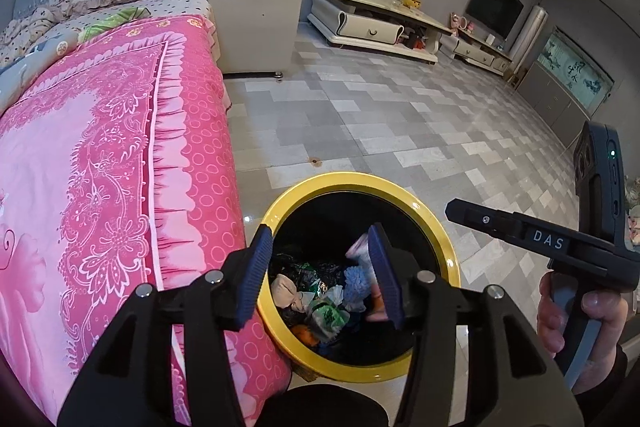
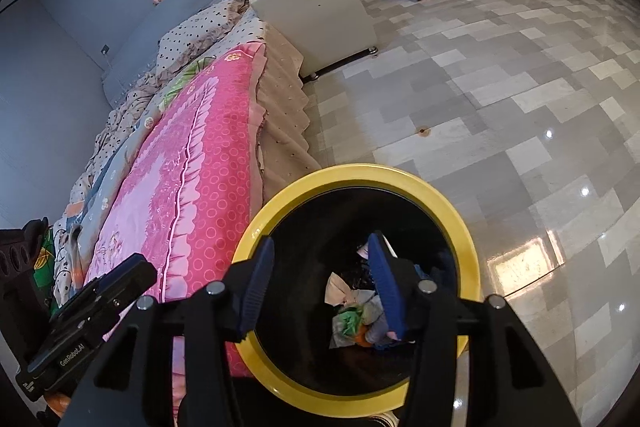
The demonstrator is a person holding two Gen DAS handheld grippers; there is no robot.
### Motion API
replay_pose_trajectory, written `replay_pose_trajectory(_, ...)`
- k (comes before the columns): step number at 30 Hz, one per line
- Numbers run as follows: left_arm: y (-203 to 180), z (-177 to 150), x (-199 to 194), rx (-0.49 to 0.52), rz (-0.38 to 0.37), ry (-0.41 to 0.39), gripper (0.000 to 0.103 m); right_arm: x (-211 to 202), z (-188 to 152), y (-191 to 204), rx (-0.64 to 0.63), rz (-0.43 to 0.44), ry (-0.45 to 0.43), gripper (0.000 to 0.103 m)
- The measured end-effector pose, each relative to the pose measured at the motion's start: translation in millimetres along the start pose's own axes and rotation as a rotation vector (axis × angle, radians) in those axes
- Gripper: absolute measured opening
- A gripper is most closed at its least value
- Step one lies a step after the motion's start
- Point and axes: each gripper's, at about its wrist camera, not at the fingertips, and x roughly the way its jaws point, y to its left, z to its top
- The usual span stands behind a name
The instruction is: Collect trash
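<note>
In the left wrist view, the left tool [image 1: 325, 271] hangs over the trash bin [image 1: 432, 223], a black bin with a yellow rim that stands on the tiled floor [image 1: 400, 115] just beside the bed. Its two blue fingers [image 1: 256, 275] are spread wide and hold nothing. Down in the bin lies the trash [image 1: 320, 303]: crumpled wrappers, a beige lump, a blue fluffy piece and a green and white packet. A pale piece near the right finger is blurred, so I cannot tell what it is. The pink bedspread [image 1: 120, 155] covers the bed on the left. At the right edge, the right tool [image 1: 452, 207] is seen from the side, gripped by the person's hand [image 1: 576, 315].

In the right wrist view, the right tool [image 2: 322, 275] also points down into the trash bin [image 2: 460, 219], with its blue fingers [image 2: 384, 279] wide apart and empty. The trash [image 2: 352, 311] sits at the dark bottom. The pink bedspread [image 2: 192, 187] is just beside the rim, and the left tool [image 2: 132, 273] shows at the lower left.
</note>
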Motion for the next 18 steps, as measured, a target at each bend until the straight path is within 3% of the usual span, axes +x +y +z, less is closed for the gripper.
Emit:
replay_pose_trajectory(8,14.5,-1.1,-21.9,-0.019,0.012,-0.032,0.047,-2.1,-6.5,12.0,-0.004,0.006,0.009,0.047)
replay_pose_trajectory(18,47.2,-4.4,-56.6,-0.063,0.042,-0.083,0.047,-2.3,-15.1,58.1,-0.078,0.034,0.023,0.047)
